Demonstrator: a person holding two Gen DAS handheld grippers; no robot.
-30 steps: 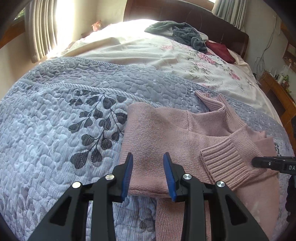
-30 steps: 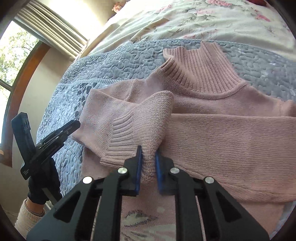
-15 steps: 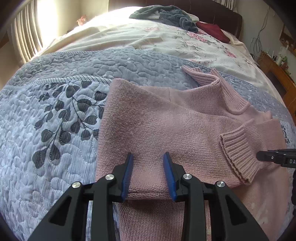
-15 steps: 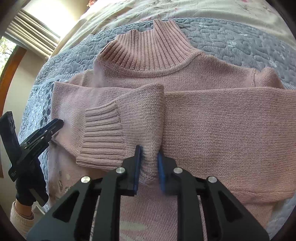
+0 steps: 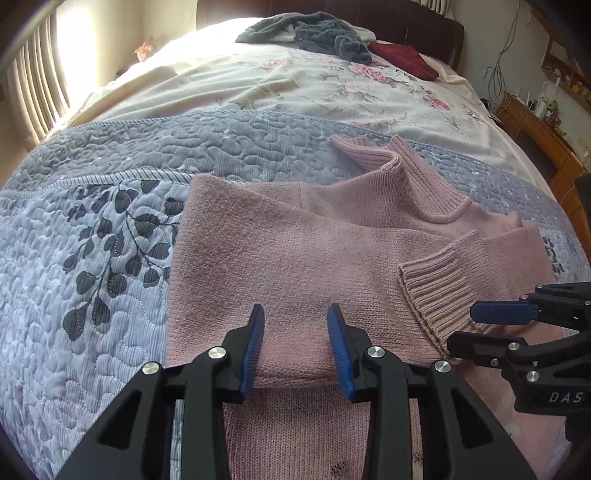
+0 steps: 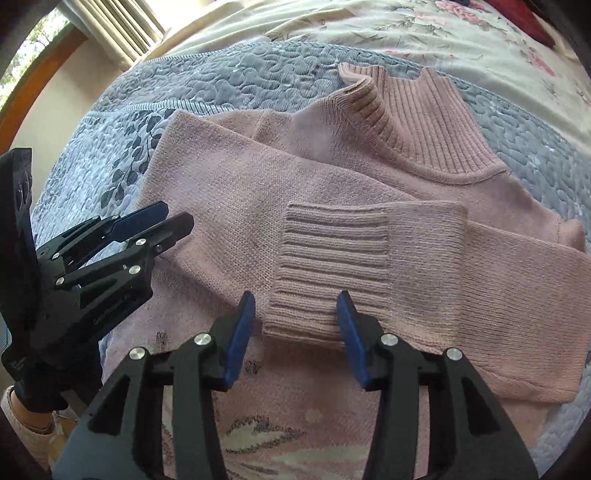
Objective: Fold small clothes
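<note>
A: Where's the sweater?

B: We see the pink sweater (image 5: 295, 251) lying flat on the grey quilted bedspread (image 5: 110, 258), ribbed collar (image 6: 417, 122) at the far end. Both sleeves are folded across the chest; the ribbed cuff (image 6: 332, 266) of the top one lies on the other sleeve.

A: Tool states?

B: Our left gripper (image 5: 295, 343) has its jaws spread wide with nothing between the pads, hovering at the near edge of the folded sleeve. Our right gripper (image 6: 295, 332) is also spread wide, the cuff's near edge sitting between the blue pads (image 6: 349, 332) but not clamped.

A: Contact?

B: We can't tell if the tips touch the knit.

A: Anything else on the bed?

B: A floral sheet (image 5: 332, 85) beyond the quilt, a dark grey towel pile (image 5: 314, 33) and a maroon cloth (image 5: 402, 55) near the headboard.
</note>
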